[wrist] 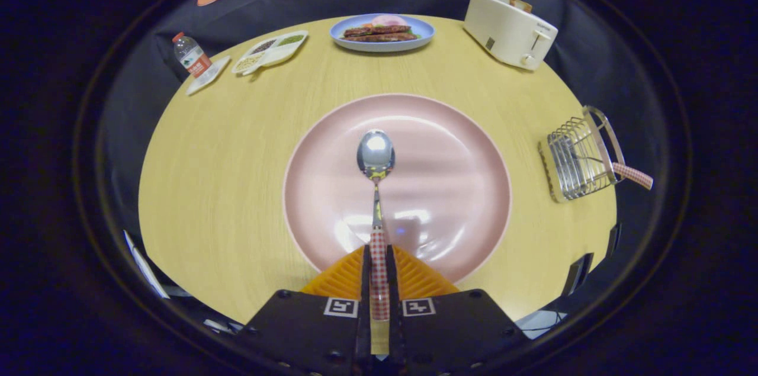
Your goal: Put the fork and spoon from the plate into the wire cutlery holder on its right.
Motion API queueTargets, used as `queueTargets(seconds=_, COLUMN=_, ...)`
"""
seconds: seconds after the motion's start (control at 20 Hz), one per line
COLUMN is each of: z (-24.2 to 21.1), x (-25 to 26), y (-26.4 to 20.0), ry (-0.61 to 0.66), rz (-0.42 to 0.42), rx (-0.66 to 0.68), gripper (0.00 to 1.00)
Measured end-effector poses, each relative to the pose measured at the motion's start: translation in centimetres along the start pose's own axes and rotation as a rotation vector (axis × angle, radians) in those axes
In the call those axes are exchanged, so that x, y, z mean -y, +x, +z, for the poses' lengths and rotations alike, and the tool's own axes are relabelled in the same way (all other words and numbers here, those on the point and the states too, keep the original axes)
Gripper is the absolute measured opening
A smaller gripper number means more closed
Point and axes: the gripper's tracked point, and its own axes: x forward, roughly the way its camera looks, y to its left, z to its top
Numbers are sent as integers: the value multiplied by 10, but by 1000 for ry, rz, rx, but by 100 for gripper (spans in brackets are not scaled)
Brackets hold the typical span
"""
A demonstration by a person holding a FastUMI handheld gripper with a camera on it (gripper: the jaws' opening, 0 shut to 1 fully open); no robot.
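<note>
Spoon (376, 154) pinched by its checked handle between the closed jaws of the gripper (379, 257), bowl ahead over the plate (462, 186); fork (632, 175) already in the wire cutlery holder (577, 157), right of the jaws; next, probably carry rightward and lower in

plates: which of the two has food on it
The blue plate at the table's far edge has food; the pink plate lies bare under the spoon clamped in the tongs.
</note>
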Motion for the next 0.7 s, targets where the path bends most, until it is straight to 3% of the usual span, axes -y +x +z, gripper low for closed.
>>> queueTargets(seconds=0.1, z=0, x=3, y=-6, ry=-17, rz=2, rx=-2, gripper=12)
queueTargets(seconds=0.15, z=0, x=4, y=-8, ry=-31, rz=14, rx=-5, gripper=6)
queueTargets(seconds=0.7, z=21, x=58, y=-78, ry=-137, rz=55, rx=40, gripper=6)
